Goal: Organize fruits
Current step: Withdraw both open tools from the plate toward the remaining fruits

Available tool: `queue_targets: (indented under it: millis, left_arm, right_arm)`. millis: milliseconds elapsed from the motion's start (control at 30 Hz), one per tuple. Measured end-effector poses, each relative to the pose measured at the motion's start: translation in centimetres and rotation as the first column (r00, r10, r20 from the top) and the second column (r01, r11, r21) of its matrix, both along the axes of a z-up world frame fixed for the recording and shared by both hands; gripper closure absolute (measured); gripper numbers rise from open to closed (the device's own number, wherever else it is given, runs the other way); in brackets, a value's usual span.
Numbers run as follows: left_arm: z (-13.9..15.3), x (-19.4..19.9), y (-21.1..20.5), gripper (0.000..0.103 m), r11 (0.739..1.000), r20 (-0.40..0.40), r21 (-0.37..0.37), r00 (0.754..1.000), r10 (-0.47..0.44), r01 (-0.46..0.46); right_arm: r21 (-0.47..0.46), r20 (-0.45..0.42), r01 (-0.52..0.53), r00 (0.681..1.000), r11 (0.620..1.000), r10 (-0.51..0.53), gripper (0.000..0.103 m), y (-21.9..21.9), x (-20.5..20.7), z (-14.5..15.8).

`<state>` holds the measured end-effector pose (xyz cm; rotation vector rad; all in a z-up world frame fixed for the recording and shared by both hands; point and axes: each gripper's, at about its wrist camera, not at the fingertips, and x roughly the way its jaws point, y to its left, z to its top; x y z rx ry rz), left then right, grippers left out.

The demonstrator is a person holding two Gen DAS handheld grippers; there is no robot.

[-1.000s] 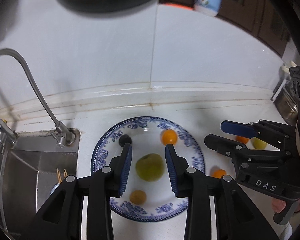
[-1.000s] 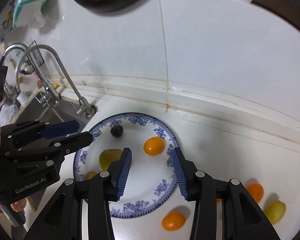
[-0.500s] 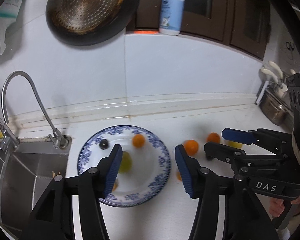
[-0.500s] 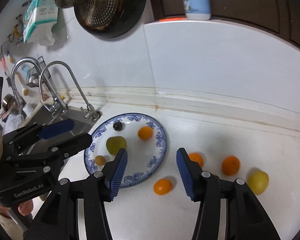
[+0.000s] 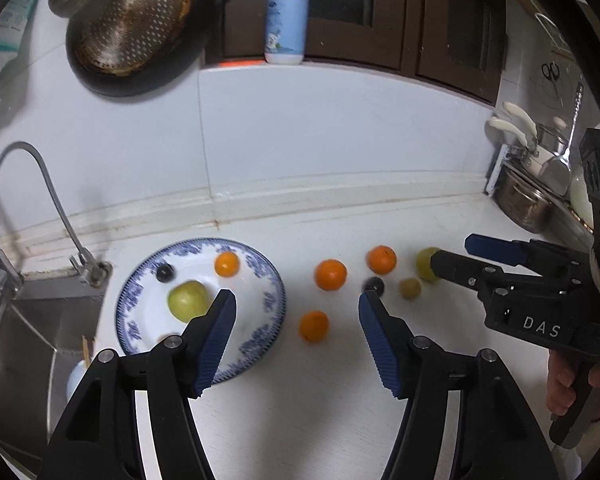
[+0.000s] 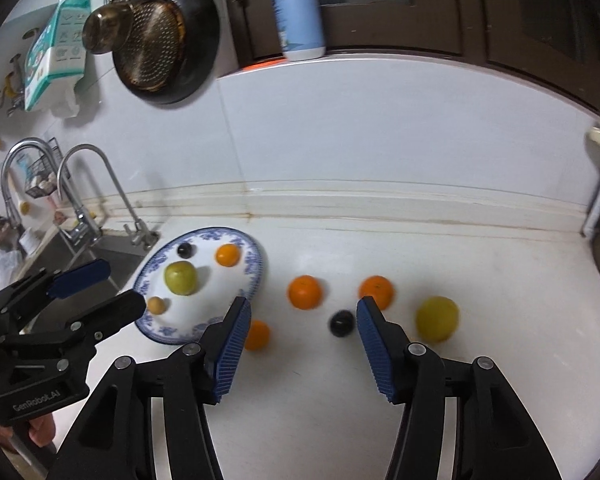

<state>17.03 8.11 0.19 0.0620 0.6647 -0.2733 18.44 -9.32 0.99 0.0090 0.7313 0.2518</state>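
Across the white worktop [image 6: 380, 380], a blue-patterned plate [image 6: 256, 258] lies at ten o'clock beside the steel sink [image 5: 28, 332], whose curved taps [image 6: 96, 184] rise at nine o'clock. On the plate lie a green fruit [image 6: 180, 278], an orange [image 6: 228, 255], a dark plum [image 6: 185, 250] and a small brown fruit [image 6: 156, 305]. Loose on the worktop, from the plate toward three o'clock, lie three more oranges [image 6: 305, 292], a second plum [image 6: 342, 323] and a yellow-green fruit [image 6: 437, 318]. White wall panels [image 5: 340, 132] back the worktop; a perforated pan [image 5: 136, 28] hangs at eleven o'clock, and a lotion bottle [image 5: 286, 20] stands on the ledge at twelve under dark cabinets [image 6: 460, 8]. Pots [image 5: 528, 204] crowd the three o'clock corner. Left gripper [image 5: 294, 312] and right gripper [image 6: 302, 320] hover over the worktop, jaws moderately wide, opening, holding nothing.
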Motion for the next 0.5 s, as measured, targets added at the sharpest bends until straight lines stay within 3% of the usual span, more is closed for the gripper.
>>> queue_targets:
  millis: [500]
  left_arm:
    - [-4.4, 0.6, -2.2, 0.041, 0.999, -0.052, 0.003, 0.998, -0.037, 0.038]
  right_arm:
    - [-0.064, -0.047, 0.043, 0.998, 0.997, -0.046, 0.047, -2.5, -0.3, -3.3]
